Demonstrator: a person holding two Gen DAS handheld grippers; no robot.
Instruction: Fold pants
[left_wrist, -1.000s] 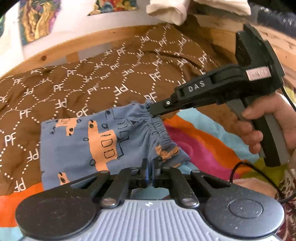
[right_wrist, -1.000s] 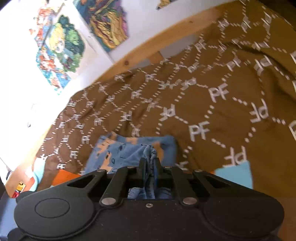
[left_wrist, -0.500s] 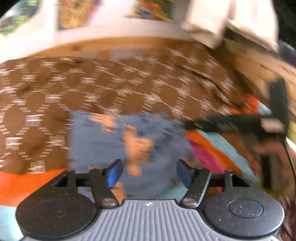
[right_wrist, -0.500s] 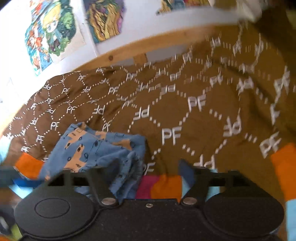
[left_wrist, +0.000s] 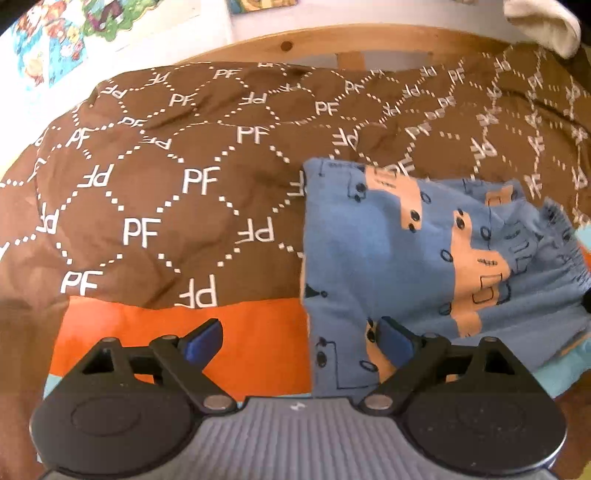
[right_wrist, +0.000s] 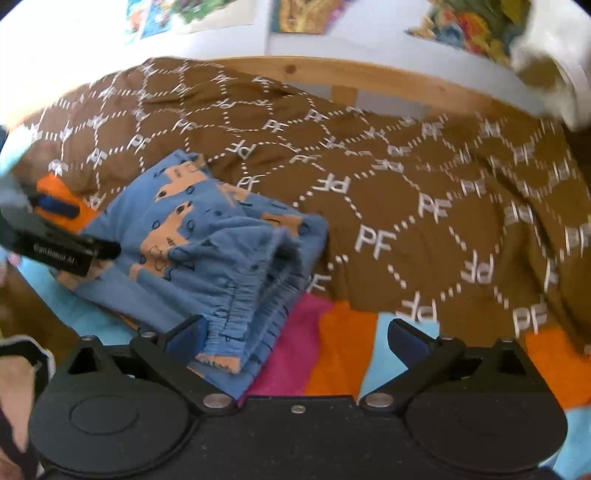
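Note:
The blue pants (left_wrist: 399, 258) with orange vehicle prints lie folded on the bed, waistband to the right. In the right wrist view the pants (right_wrist: 207, 243) lie at left centre, elastic waistband toward me. My left gripper (left_wrist: 301, 341) is open and empty; its right finger hovers over the pants' near left edge. It also shows in the right wrist view (right_wrist: 62, 236) at the pants' left side. My right gripper (right_wrist: 295, 336) is open and empty, its left finger beside the waistband corner.
A brown quilt (left_wrist: 184, 177) printed with "PF" covers the bed, over a striped orange, pink and light blue cover (right_wrist: 332, 350). A wooden bed rail (left_wrist: 332, 40) runs along the back wall. A cream cloth (left_wrist: 539, 22) hangs at the top right.
Both grippers were shut on the pants' waistband a second ago; both have opened and let go. The pants now lie folded on the bed. My left gripper has swung to the left.

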